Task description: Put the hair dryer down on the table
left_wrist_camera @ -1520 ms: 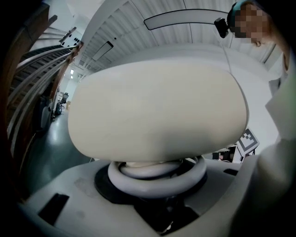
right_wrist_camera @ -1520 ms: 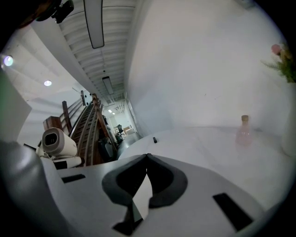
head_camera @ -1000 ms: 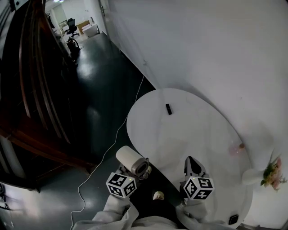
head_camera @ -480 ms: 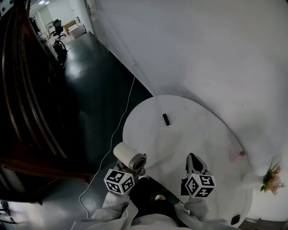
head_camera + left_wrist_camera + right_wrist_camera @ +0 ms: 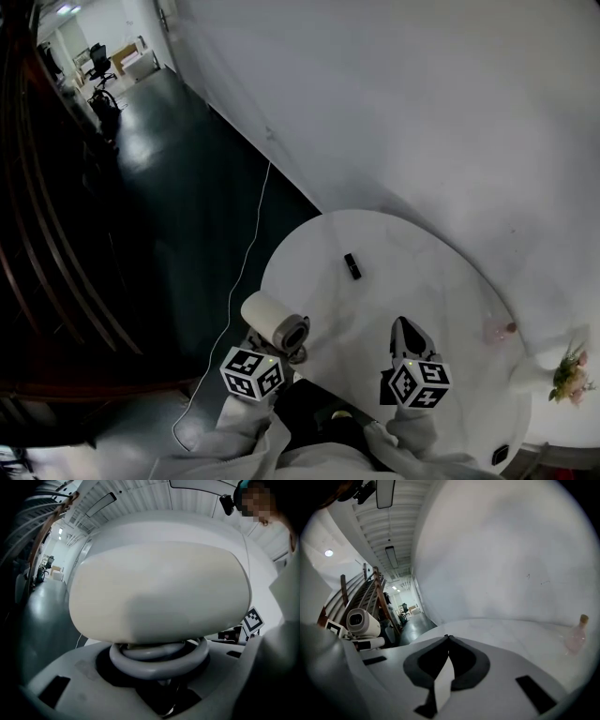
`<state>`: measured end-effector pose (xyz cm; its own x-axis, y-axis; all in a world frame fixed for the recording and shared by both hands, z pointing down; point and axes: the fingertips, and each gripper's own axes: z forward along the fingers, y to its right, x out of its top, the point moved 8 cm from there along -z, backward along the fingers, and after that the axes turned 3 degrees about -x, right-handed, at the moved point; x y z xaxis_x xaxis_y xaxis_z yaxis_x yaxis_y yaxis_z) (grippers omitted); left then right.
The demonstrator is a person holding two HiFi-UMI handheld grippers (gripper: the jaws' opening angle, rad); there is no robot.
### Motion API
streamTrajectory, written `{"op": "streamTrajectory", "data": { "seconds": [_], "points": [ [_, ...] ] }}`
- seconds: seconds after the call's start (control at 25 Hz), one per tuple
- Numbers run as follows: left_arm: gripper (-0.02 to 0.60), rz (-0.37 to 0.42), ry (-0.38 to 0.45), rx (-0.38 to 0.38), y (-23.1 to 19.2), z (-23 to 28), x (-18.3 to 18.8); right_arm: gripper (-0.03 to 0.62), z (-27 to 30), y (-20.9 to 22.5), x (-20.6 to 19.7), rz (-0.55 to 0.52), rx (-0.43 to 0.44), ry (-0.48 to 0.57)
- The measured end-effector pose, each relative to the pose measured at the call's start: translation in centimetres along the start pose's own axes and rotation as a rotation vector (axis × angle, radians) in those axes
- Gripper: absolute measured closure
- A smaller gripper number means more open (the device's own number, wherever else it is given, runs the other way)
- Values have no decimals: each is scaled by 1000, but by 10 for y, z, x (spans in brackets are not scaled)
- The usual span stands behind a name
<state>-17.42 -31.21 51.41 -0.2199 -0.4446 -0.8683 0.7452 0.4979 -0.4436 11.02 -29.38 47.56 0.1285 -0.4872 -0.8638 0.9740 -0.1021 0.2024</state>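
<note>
A round white surface [image 5: 441, 281] stands by a white wall, and the hair dryer [image 5: 274, 323] is not down yet.

Head view: the left claw [image 5: 281, 354] holds the hair dryer up at the surface's left edge, and the right claw [image 5: 404, 328] hangs over the surface. Left gripper view: the claw grips it under its cream body. Right gripper view: that claw is pinched closed on nothing. Next, I think, lower it and let go.

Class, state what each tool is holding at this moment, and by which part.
The left tool holds the hair dryer just beneath its barrel, apparently by the handle. The right tool is shut and empty.
</note>
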Motion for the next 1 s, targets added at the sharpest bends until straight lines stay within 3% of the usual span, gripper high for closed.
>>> {"op": "streamTrajectory", "data": {
  "seconds": [0.6,0.8,1.0],
  "points": [
    [370,-35,-88,-124,-52,64,20,545,25,-9,1,53,-167,7],
    [365,-36,-103,-107,-59,80,21,545,24,-8,-6,63,-197,-10],
    [362,-32,-159,-57,-64,90,14,545,26,-11,-9,54,-174,-18]
  ]
}}
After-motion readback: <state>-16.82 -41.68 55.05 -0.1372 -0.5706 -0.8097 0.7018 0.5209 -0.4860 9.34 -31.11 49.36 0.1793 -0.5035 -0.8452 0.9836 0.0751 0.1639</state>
